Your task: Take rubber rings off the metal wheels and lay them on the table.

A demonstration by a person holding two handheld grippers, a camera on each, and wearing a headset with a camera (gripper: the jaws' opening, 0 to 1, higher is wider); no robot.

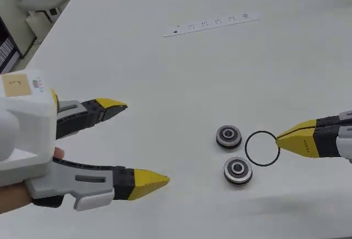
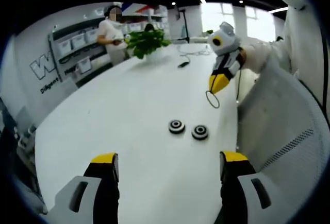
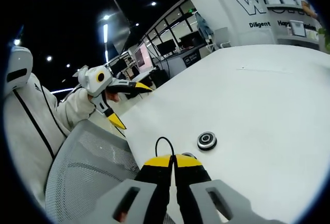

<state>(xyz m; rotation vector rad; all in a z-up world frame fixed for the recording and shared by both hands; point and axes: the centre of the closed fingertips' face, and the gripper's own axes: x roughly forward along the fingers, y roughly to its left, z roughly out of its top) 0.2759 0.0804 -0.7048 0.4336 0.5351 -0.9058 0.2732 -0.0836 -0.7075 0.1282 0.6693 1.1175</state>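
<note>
Yellow-tipped, the right gripper [image 1: 281,139] has its jaws pressed together on the rim of a thin black rubber ring [image 1: 262,148]. In the right gripper view the two tips meet with no gap, and the ring loops up from between them. The ring is off both wheels and hangs from the tips just beside them, close to the near edge of the white bench [image 1: 165,74]. Whether it touches the surface I cannot tell.

Just left of the ring, the far wheel [image 1: 228,137] and the near wheel [image 1: 237,170] lie flat on the bench, near each other but apart. Each shows a dark outer band around a silver hub.

The left gripper [image 1: 137,143] grips nothing. Its jaws are spread wide over the left part of the bench, well apart from the wheels.

Farther out, a white power strip [image 1: 212,23] lies toward the far edge. A grey mesh chair back [image 3: 87,157] stands at the near edge. In the left gripper view a green potted plant [image 2: 146,41] sits at the far end of the bench, and a person [image 2: 111,33] stands by shelves beyond it.
</note>
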